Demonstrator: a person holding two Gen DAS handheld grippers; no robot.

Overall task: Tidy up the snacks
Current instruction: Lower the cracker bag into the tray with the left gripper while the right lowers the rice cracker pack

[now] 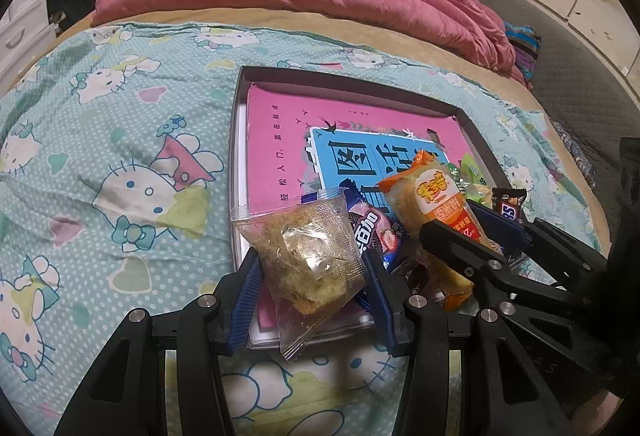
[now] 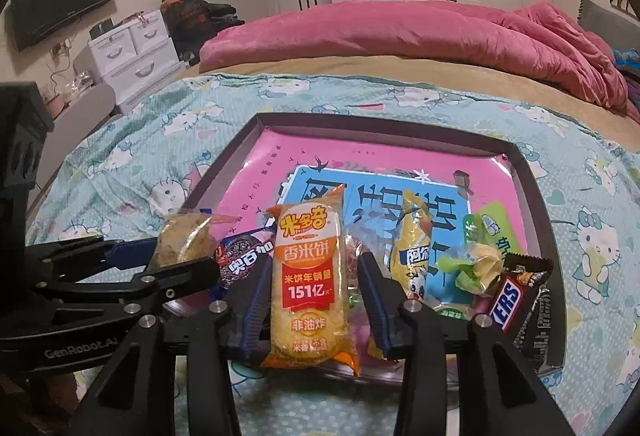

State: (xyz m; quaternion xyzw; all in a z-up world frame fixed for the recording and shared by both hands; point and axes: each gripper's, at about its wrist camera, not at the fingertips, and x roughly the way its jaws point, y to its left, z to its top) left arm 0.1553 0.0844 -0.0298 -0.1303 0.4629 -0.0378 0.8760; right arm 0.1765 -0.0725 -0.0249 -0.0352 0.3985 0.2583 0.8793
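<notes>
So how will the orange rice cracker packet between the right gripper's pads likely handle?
The orange rice cracker packet looks puffy and light. Its glossy film may slip in the right gripper. The crackers inside probably crush if squeezed hard.

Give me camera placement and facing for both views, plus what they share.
Left wrist: sits on the left tool, angled down over the bed at the tray's near left corner; its own fingers clamp a clear snack pouch, and the right tool shows at right.
Right wrist: sits on the right tool, angled down at the tray's near edge; its fingers flank an orange rice cracker pack, gap visible on the right; the left tool shows at left.
Shared: tray, both packs, Snickers bar, pink blanket.
</notes>
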